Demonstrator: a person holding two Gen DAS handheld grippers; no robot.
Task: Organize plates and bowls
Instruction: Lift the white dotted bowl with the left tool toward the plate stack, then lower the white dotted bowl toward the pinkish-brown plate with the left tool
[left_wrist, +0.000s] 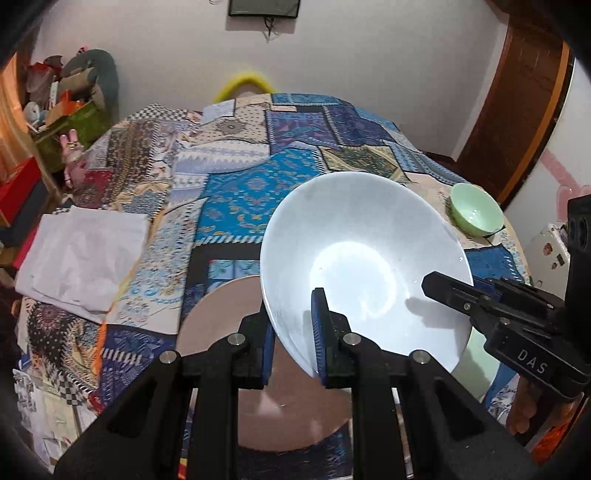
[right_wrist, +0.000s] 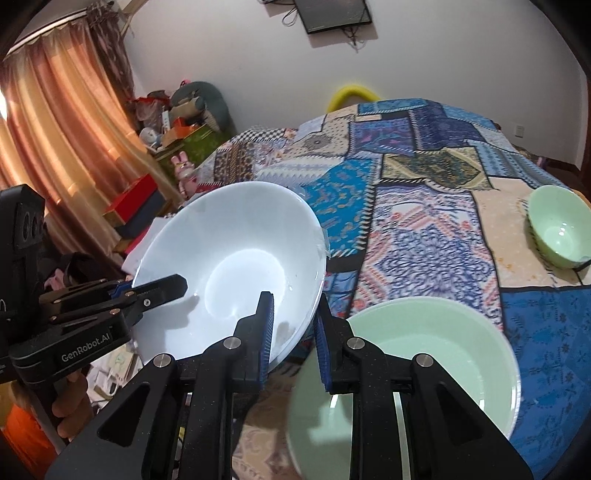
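A large white bowl (left_wrist: 362, 258) hangs tilted above the table, held by both grippers at opposite sides of its rim. My left gripper (left_wrist: 293, 332) is shut on the near rim, one blue pad inside the bowl and one outside. My right gripper (right_wrist: 293, 332) is shut on the rim's other side and shows in the left wrist view as a black finger (left_wrist: 443, 288) reaching into the bowl. In the right wrist view the white bowl (right_wrist: 229, 266) fills the left, with the left gripper (right_wrist: 173, 290) on its far rim. A pink plate (left_wrist: 218, 332) lies below.
A pale green plate (right_wrist: 443, 350) lies on the patchwork tablecloth (right_wrist: 424, 221) just right of the white bowl. A small green bowl (right_wrist: 561, 229) stands near the table's right edge. White paper (left_wrist: 81, 258) lies at the left edge. Boxes and clutter stand beyond the table on the left.
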